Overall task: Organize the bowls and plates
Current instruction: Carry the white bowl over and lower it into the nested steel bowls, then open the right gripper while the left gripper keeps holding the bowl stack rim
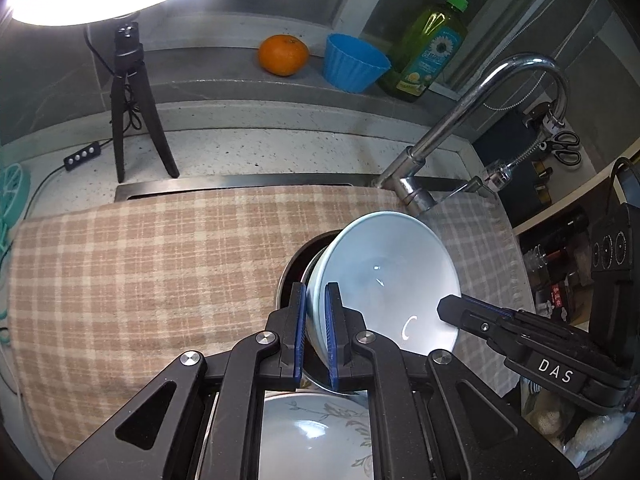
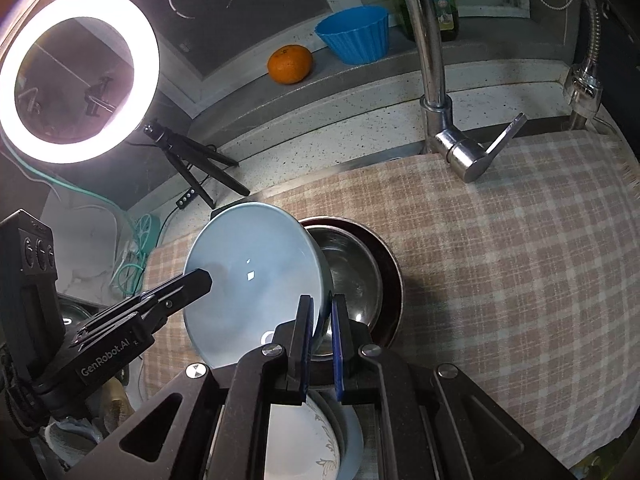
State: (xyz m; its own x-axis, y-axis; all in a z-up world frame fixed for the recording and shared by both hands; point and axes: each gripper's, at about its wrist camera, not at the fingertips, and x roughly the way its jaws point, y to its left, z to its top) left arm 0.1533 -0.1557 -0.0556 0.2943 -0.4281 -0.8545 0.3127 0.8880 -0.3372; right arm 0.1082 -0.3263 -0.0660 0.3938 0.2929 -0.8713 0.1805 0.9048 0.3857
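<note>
Above the checked cloth [image 1: 160,260] over the sink, both claws hold one pale blue bowl [image 1: 392,276] by its rim. The left gripper [image 1: 316,332] is closed on the rim at nine o'clock of the bowl, and the right gripper [image 2: 322,340] is closed on the opposite rim at three o'clock. The bowl is tilted, its open side turned toward the holder. Just behind it, at about twelve o'clock, stands a steel bowl [image 2: 352,276] inside a dark dish (I think this is the target). The blue bowl's rim overlaps it, so both hands probably must lower together.
</note>
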